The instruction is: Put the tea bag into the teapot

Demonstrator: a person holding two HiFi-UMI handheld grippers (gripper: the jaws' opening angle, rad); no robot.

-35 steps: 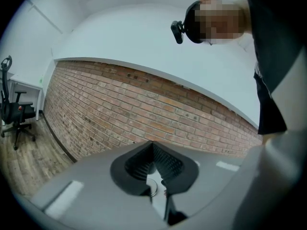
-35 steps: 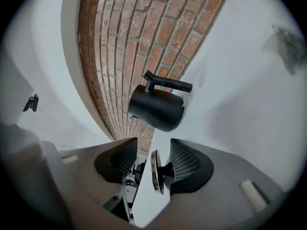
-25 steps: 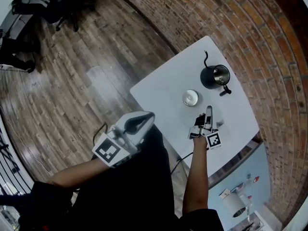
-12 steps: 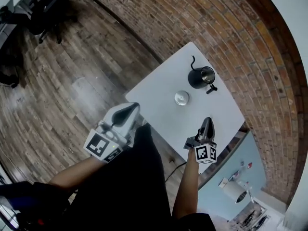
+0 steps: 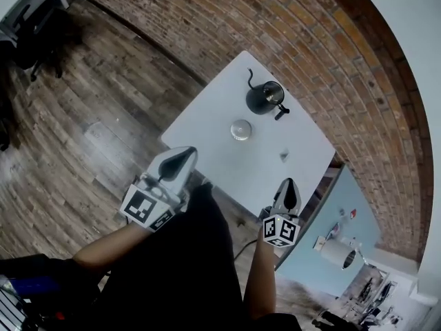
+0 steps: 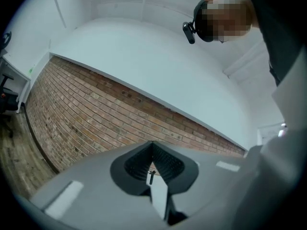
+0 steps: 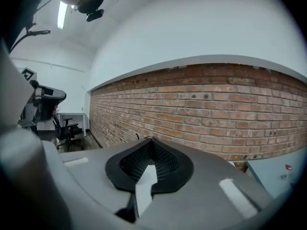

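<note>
None of the task is being shown as done. What is being taken for the tea bag (image 5: 284, 155) (a small pale scrap, too small for certainty) is lying on the bare white bench (image 5: 207, 126), not in the teapot (image 5: 264, 98). The teapot is standing toward the far side of the bench with its mouth seemingly open. A round silver lid (image 5: 240, 129), probably its own, is lying apart from it on the side nearer the person. The right tool (image 5: 289, 185) is being held by the bench's near edge with its jaws pressed fully together. In the right gripper view nothing is being gripped between them, and only brick wall (image 7: 216, 109) is being shown beyond the tips. The left tool (image 5: 182, 158) is likewise being held closed off the near left edge, with nothing being made out as held in it. The tea bag is therefore lying ahead of the right tool and well apart from it, touched by neither tool. The teapot is standing farther off still, beyond the bag and a little to the left. The whole job is being judged as left: the bag is yet to be picked up, carried over the teapot's mouth and let go inside.
</note>
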